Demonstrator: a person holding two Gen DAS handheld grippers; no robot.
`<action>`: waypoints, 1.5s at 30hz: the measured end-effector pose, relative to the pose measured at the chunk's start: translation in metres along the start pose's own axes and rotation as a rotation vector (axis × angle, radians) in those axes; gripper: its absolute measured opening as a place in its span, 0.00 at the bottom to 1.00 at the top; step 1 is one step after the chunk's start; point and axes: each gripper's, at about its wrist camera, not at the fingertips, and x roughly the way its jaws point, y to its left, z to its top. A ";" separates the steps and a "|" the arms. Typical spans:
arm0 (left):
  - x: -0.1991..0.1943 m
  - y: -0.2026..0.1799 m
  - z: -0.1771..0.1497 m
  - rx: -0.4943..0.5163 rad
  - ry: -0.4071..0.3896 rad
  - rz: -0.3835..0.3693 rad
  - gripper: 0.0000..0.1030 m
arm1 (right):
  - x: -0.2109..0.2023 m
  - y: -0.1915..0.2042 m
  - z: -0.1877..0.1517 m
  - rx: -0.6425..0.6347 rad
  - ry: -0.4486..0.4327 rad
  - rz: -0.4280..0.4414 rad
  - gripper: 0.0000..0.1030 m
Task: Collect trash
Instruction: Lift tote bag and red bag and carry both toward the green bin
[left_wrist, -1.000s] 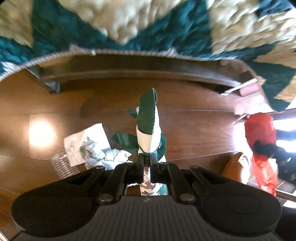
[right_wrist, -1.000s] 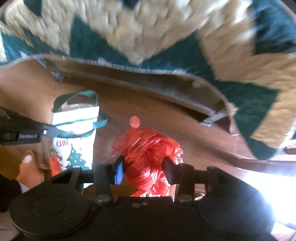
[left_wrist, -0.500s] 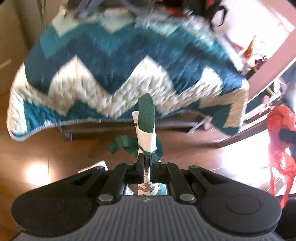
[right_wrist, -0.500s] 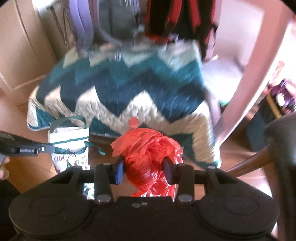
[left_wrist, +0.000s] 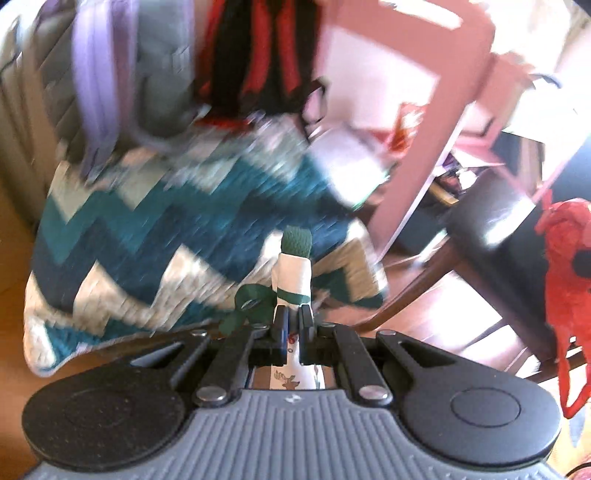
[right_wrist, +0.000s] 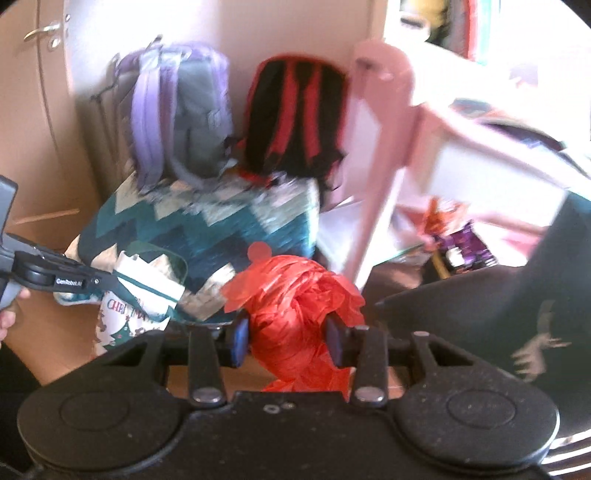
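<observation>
1. Both grippers are loaded: the left gripper (left_wrist: 291, 325) is pinched tight on the top edge of a white Christmas gift bag (left_wrist: 293, 273), and the right gripper (right_wrist: 288, 334) is clamped on a bunched red plastic bag (right_wrist: 295, 306), its jaws partway apart around the wad.
2. Hidden or unclear: most of the gift bag hangs below the left gripper's body, so only its folded rim, a green handle (left_wrist: 251, 302) and a strip of print show in that view. The right wrist view shows more of it, with the lettering only partly legible.
3. Motion blur smears the background. A teal and cream zigzag quilt (left_wrist: 147, 229), a purple backpack (right_wrist: 177, 114) and a black and red backpack (right_wrist: 295, 118) can be made out, plus pink furniture (right_wrist: 380, 147); smaller clutter on the right is unreadable.
4. The red bag's lower end is cut off behind the right gripper, while its tail dangles at the left view's right edge.
5. Pose: both grippers are raised in the air and tilted downward, side by side. A hand (right_wrist: 7, 314) on the left gripper's handle is barely visible at the frame edge.
</observation>
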 end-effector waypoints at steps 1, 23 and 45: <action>-0.005 -0.009 0.006 0.007 -0.012 -0.014 0.04 | -0.008 -0.006 0.002 0.011 -0.015 -0.015 0.39; -0.117 -0.236 0.181 0.223 -0.295 -0.273 0.04 | -0.123 -0.169 0.068 0.176 -0.189 -0.332 0.38; -0.033 -0.456 0.214 0.347 -0.237 -0.439 0.04 | -0.073 -0.301 0.026 0.356 -0.040 -0.445 0.39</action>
